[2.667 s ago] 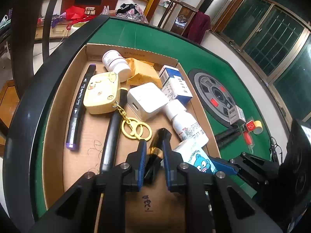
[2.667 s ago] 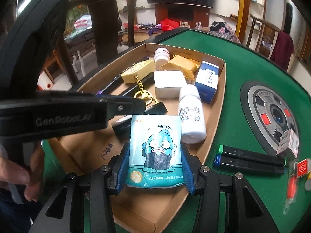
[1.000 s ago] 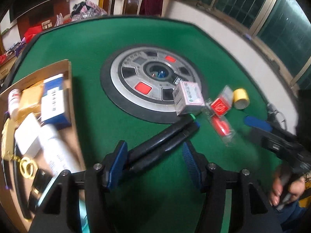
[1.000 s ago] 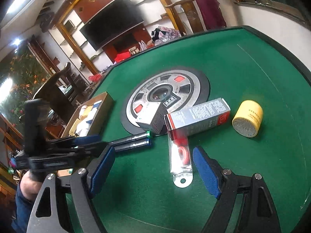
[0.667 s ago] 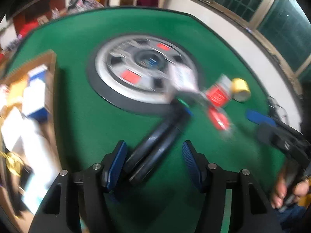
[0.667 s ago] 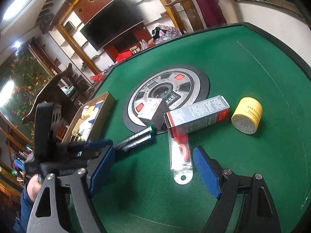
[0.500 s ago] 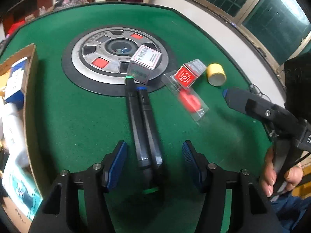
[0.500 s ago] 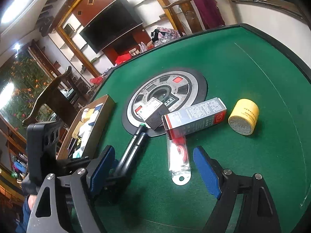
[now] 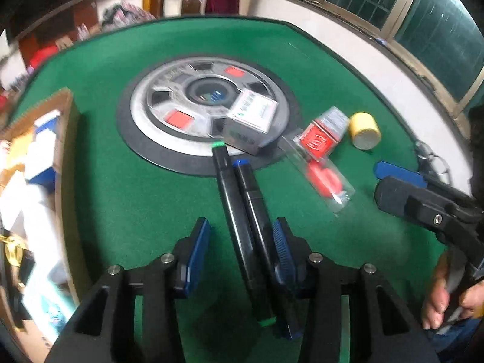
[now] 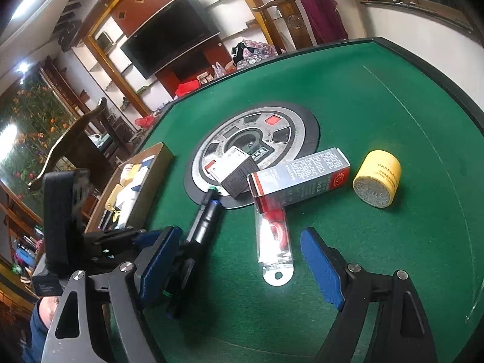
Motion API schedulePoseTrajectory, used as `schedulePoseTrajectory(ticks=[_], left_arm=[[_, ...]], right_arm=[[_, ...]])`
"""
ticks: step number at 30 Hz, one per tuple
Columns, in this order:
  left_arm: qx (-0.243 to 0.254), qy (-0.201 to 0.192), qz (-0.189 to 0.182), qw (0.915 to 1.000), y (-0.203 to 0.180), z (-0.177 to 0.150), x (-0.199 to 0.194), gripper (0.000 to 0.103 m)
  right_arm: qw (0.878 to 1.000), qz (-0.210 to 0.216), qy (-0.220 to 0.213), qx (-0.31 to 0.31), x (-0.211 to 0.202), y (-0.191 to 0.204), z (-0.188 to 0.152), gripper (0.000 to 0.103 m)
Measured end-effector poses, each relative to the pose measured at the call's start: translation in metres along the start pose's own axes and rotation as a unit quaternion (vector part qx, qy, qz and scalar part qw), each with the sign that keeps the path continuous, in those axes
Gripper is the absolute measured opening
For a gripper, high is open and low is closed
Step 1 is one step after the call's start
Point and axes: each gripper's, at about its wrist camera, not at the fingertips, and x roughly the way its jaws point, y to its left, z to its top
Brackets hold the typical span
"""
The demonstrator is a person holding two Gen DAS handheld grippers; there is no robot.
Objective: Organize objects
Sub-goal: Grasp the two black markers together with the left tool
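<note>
Markers: two black ones lying side by side on the felt; the green-capped marker (image 9: 239, 227) and the blue-capped marker (image 9: 257, 211) both run between my left fingers, far tips at the rim of the centre disc.
My left gripper (image 9: 240, 257): jaws closing around the two markers; the right pad looks against the blue-capped one, the left pad is off the green-capped one, so no firm hold.
My right gripper (image 10: 239, 266): spread wide, holding nothing, over the blister pack (image 10: 273, 236).
Boxes loose on the table: two, a grey box (image 9: 252, 119) on the disc and a red-ended carton (image 10: 299, 177) just beside it.
Yellow jar (image 10: 376, 183): one, on its side, right of the carton.
Cardboard tray (image 9: 65, 157): one, at the left edge, several items inside, too blurred to count.
Surface: green felt table (image 9: 145, 199) with a round grey centre disc (image 9: 169, 103).
Room: dark television (image 10: 169, 30) on wooden shelving, a window with green panes.
</note>
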Motion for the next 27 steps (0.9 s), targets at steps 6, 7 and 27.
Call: schedulePoseTrajectory(ticks=[6,7,27], left_arm=[[-0.012,-0.001,-0.040,0.9991,0.010,-0.011,-0.005,0.034],[-0.016,0.000,-0.043,0.9989,0.014,-0.012,-0.004,0.034],[-0.019,0.006,-0.034,0.9992,0.014,0.004,0.004,0.036]], right_arm=[[1.000,-0.007,0.008,-0.008,0.005,0.002,-0.002,0.087],[1.000,-0.007,0.008,-0.010,0.006,0.003,-0.003,0.087],[1.000,-0.006,0.013,-0.018,0.007,0.009,-0.007,0.087]])
